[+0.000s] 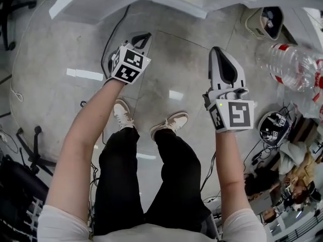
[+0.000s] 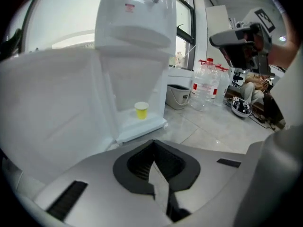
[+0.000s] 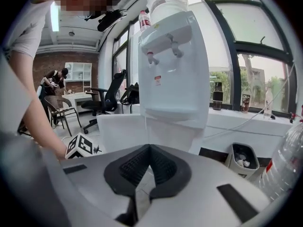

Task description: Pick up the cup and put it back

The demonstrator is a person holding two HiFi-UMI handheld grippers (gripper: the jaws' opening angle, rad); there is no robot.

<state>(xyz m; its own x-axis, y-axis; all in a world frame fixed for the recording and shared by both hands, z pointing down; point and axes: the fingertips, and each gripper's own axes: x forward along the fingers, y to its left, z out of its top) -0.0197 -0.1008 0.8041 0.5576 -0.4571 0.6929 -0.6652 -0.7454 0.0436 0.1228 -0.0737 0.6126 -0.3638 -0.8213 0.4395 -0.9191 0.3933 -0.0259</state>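
Both the left claw and the right claw are pressed shut on nothing, and the yellow cup stands on the ledge of the water dispenser, so best spread one claw wide, approach level, squeeze gently.

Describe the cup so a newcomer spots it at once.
Find the tall white water dispenser. On the white ledge under its taps stands a small yellow cup, upright and alone. It is the only yellow thing there; the clear plastic bottles stand farther right.
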